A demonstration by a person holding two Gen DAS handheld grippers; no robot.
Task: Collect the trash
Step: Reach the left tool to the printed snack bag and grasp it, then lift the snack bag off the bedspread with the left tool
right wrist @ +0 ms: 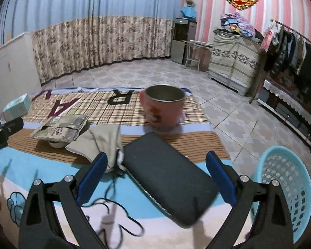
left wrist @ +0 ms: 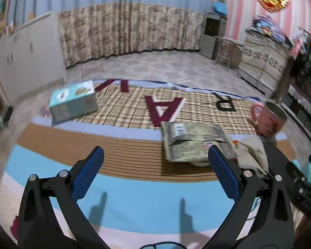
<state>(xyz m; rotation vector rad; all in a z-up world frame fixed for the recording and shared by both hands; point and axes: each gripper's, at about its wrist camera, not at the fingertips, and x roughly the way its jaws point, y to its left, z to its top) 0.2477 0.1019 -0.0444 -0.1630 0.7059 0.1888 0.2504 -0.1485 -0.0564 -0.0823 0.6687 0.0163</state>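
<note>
Flat grey-green snack wrappers [left wrist: 192, 139] [right wrist: 60, 128] lie on the patterned mat, overlapping a crumpled beige cloth or paper [left wrist: 250, 153] [right wrist: 101, 141]. My left gripper [left wrist: 155, 151] hovers open over the mat, its right finger just in front of the wrappers, nothing between its fingers. My right gripper [right wrist: 157, 157] is open above a black power bank [right wrist: 168, 176], which lies between its fingers without being gripped. A light blue mesh basket [right wrist: 284, 186] stands on the floor at the mat's right edge, beside the right finger.
A pink mug [right wrist: 163, 108] [left wrist: 269, 118] stands behind the power bank. A teal tissue box [left wrist: 72, 103] [right wrist: 17, 105] sits at the mat's far left. A black cable [right wrist: 114, 197] trails from the power bank. Tiled floor, curtains, cabinets and a clothes rack surround the mat.
</note>
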